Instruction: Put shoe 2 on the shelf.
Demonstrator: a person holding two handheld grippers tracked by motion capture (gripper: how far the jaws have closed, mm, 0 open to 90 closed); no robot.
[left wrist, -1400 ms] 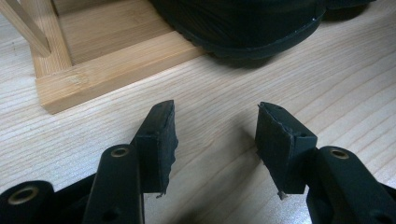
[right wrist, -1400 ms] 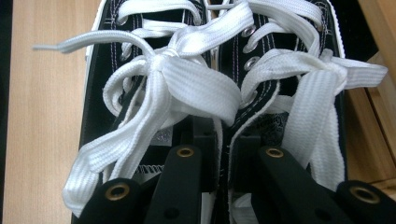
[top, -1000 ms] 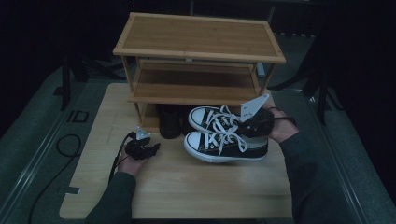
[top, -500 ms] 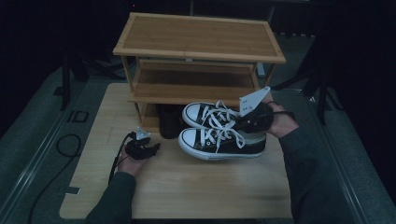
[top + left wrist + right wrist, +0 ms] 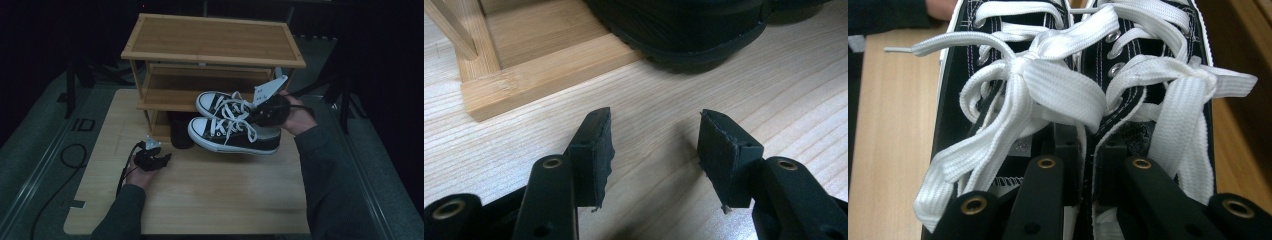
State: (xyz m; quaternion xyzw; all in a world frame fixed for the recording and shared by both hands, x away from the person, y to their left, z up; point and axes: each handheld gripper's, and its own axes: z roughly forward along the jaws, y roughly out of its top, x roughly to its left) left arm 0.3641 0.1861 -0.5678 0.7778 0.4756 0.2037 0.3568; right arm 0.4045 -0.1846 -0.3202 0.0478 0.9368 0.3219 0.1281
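High view, upper centre: we see the wooden shoe rack (image 5: 212, 37), its lower shelves in shadow. Below it lies the pale table (image 5: 210, 195), its near edge cut off at the bottom. Right of centre, the pair of black sneakers (image 5: 232, 132) hangs above the table, the right gripper (image 5: 270, 111) clamping their inner collars together. A dark object (image 5: 181, 131) beneath the rack is hard to identify. At lower left, the left gripper (image 5: 152, 159) rests with jaws apart, holding nothing.

Sneakers (image 5: 1073, 75) toes cut off above.
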